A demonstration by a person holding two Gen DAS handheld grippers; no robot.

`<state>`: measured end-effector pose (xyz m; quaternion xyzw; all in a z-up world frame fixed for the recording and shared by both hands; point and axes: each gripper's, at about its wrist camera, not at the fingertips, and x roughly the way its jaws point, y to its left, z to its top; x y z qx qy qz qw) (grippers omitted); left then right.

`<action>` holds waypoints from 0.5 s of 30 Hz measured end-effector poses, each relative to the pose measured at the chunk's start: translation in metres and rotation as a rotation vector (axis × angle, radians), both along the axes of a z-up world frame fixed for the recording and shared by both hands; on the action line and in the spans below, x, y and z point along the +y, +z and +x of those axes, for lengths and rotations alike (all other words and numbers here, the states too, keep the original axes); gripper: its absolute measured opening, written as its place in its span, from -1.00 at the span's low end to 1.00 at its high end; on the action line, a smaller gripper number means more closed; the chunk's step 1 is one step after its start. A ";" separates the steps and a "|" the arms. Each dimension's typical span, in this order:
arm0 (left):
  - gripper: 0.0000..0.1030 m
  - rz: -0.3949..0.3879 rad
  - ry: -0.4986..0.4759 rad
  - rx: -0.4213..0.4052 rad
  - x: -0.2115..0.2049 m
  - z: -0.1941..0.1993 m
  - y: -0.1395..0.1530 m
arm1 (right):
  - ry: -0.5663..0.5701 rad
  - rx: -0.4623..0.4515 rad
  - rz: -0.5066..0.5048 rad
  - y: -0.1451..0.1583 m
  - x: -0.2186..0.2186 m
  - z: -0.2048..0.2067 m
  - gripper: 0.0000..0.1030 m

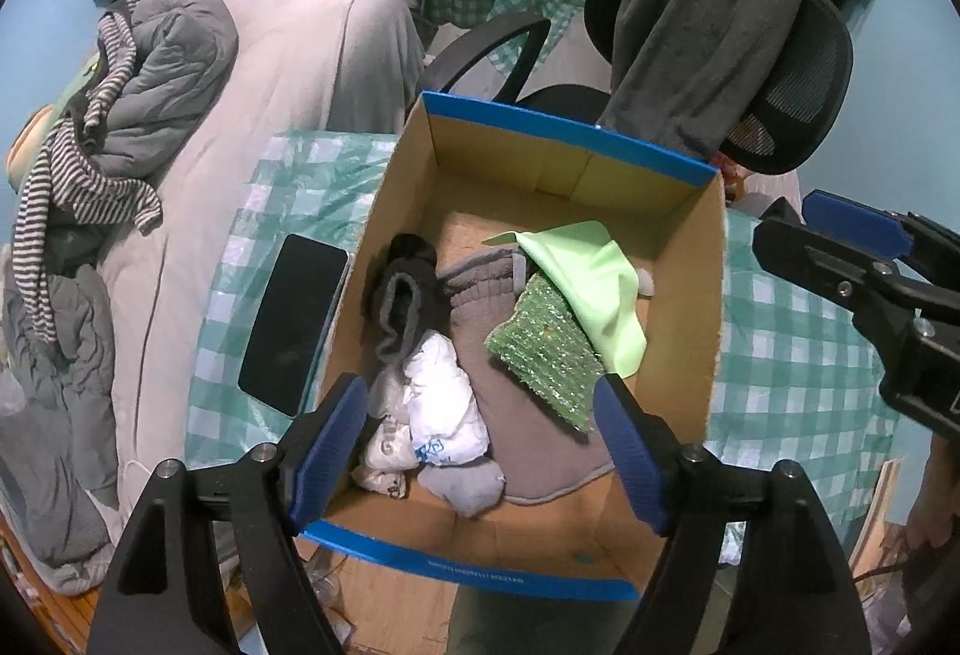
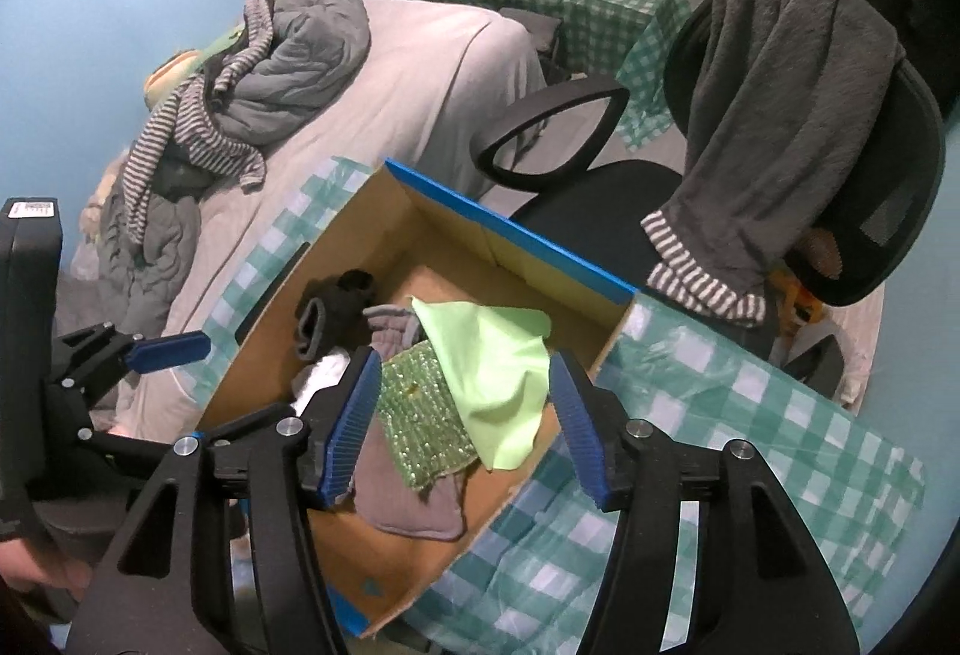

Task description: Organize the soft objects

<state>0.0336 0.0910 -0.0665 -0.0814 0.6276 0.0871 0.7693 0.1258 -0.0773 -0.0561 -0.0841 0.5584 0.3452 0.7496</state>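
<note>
An open cardboard box (image 1: pixel 564 127) with a blue rim stands on a green checked cloth. In it lie a light green cloth (image 1: pixel 594 283), a sparkly green pad (image 1: pixel 540 349), a grey cloth (image 1: pixel 528 439), a black and grey sock (image 1: pixel 402 295) and white bundled fabric (image 1: pixel 438 397). My left gripper (image 1: pixel 480 382) hangs open above the box's near end, with nothing between its pads. My right gripper (image 2: pixel 463 358) is open too, over the light green cloth (image 2: pixel 492 355) and sparkly pad (image 2: pixel 420 415), and touches neither.
A dark phone (image 1: pixel 297 322) lies on the checked cloth left of the box. Behind the box is a black office chair (image 2: pixel 564 127) with a grey towel (image 2: pixel 780 115) over its back. A bed at left holds a grey quilt (image 1: pixel 174 73) and a striped garment (image 1: pixel 78 175).
</note>
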 end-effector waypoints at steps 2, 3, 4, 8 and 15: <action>0.54 0.002 0.005 -0.009 -0.001 -0.003 0.007 | -0.011 -0.005 0.005 0.006 -0.004 0.000 0.14; 0.54 0.004 0.009 -0.012 -0.001 -0.004 0.010 | -0.015 -0.007 0.008 0.010 -0.007 -0.001 0.14; 0.55 0.002 0.012 -0.013 -0.001 -0.005 0.012 | -0.018 -0.010 0.009 0.012 -0.008 -0.001 0.15; 0.55 -0.008 0.022 -0.017 -0.002 -0.010 0.020 | -0.026 -0.028 0.005 0.024 -0.016 -0.004 0.15; 0.67 0.014 0.013 -0.023 -0.010 -0.018 0.030 | -0.043 -0.059 0.009 0.041 -0.032 -0.009 0.16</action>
